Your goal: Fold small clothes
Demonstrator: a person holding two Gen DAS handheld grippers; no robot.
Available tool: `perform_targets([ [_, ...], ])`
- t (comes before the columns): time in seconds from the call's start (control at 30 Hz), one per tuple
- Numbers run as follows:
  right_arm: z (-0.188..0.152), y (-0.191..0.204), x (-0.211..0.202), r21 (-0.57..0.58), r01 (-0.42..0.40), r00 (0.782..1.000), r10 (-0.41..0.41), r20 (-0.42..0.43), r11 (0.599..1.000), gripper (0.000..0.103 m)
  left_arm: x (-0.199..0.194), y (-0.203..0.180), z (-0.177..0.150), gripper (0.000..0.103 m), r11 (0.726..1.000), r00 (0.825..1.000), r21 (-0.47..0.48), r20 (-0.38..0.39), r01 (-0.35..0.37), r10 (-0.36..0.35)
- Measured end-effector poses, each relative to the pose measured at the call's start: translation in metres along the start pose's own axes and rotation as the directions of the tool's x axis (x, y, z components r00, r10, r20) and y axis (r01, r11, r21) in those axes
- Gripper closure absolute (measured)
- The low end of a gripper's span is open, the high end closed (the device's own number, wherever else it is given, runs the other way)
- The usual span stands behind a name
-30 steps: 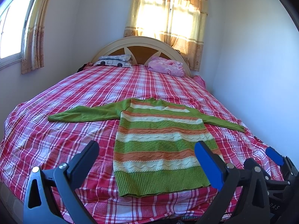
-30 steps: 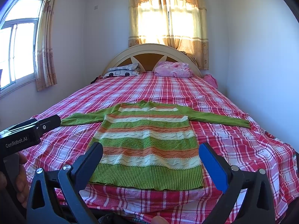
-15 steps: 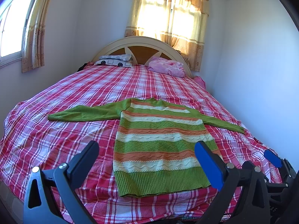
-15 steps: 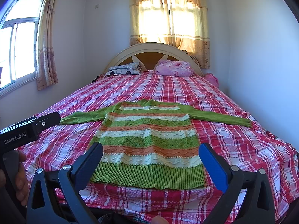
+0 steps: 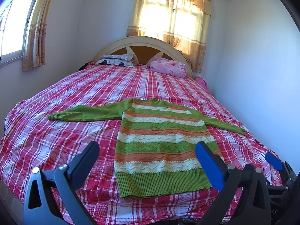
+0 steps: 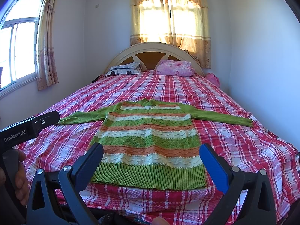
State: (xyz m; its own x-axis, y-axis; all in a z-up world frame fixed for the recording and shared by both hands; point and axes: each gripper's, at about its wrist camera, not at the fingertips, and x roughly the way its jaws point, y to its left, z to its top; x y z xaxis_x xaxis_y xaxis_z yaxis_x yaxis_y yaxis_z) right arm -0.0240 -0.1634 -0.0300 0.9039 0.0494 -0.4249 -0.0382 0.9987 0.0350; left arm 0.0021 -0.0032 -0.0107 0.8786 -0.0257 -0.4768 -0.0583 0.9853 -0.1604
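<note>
The sweater (image 6: 148, 140) lies flat on the checked bedspread (image 6: 243, 150), hem toward the near edge of the bed, neck toward the far headboard (image 6: 153, 54), both sleeves spread out to left and right. The left gripper (image 5: 148, 159) and right gripper (image 6: 151, 159) both hang above the near edge, jaws spread wide, holding nothing and clear of the knit. No fold is begun. Risks, as judged: the knit looks thick and loose, so a shallow pinch at the hem (image 6: 150, 177) could slip or catch only the top layer, leaving the back layer behind and the fold skewed. A pinch driven too deep could take the bedspread along with the sweater and drag it up into wrinkles. The right sleeve (image 6: 221, 117) runs out toward the right edge of the bed; a careless pull could draw it over the side. Uneven lifting by the two grippers would set the stripes crooked. The pillows (image 6: 174, 68) at the far end lie well apart.
</note>
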Motion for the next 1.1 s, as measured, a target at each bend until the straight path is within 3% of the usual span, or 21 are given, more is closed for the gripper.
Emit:
perform_targets([
  [0.47,-0.001,0.002,0.002,-0.003,-0.016,1.000,0.016,-0.006,1.000,0.001,0.000,-0.001,-0.001,0.000,1.000,1.000,-0.014,0.002,0.000,0.000],
  [1.1,-0.007,-0.011,0.020,-0.025,-0.098,0.995,0.097,-0.018,0.995,0.001,0.012,0.027,0.017,0.000,1.000,1.000,-0.008,0.008,-0.030,0.030],
])
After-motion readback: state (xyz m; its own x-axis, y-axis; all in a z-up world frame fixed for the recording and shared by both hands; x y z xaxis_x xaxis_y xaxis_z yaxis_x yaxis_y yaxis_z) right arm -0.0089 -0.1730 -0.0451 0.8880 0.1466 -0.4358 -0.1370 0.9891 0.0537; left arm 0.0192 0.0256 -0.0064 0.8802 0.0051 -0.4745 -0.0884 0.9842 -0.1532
